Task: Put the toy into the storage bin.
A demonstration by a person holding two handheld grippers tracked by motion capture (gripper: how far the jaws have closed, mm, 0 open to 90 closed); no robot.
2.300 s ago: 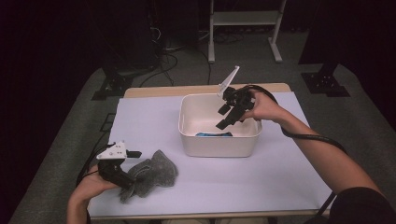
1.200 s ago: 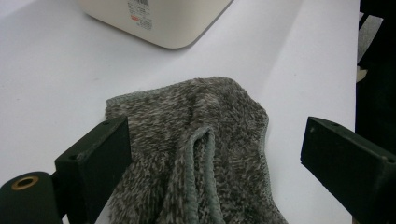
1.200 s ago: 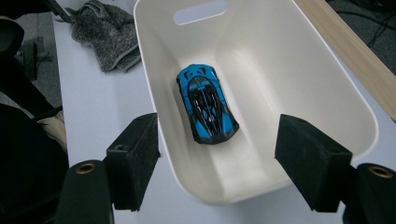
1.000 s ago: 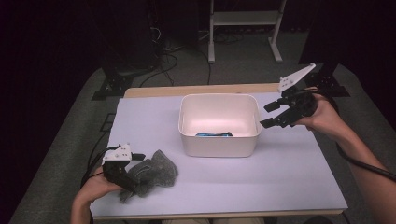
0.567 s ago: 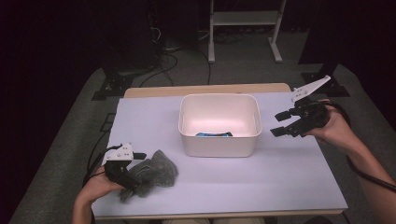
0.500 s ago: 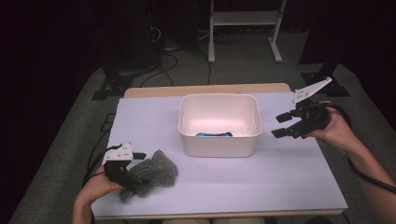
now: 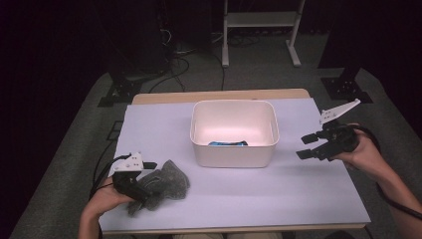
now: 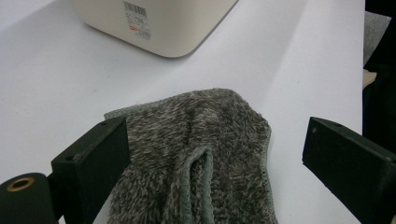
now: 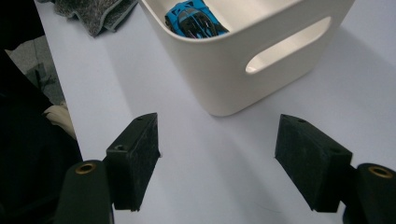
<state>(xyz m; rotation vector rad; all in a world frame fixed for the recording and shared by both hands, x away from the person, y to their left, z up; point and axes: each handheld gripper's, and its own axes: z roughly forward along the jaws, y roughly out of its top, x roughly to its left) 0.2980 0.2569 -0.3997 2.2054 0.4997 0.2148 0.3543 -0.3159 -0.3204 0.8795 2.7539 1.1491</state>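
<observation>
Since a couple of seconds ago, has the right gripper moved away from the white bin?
Yes. The right gripper was over the white bin; it has swung out to the bin's right and hangs open above the table.

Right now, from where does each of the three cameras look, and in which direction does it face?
High view: above the person's side, facing forward and down on the table; both forearms, left tool and right tool show.
Left gripper view: rides the left tool, facing along its open jaws over the grey fleece cloth toward the white bin.
Right gripper view: rides the right tool, facing along its open jaws at the bin's handle side; blue toy car inside.
All three views share bin and cloth.
</observation>
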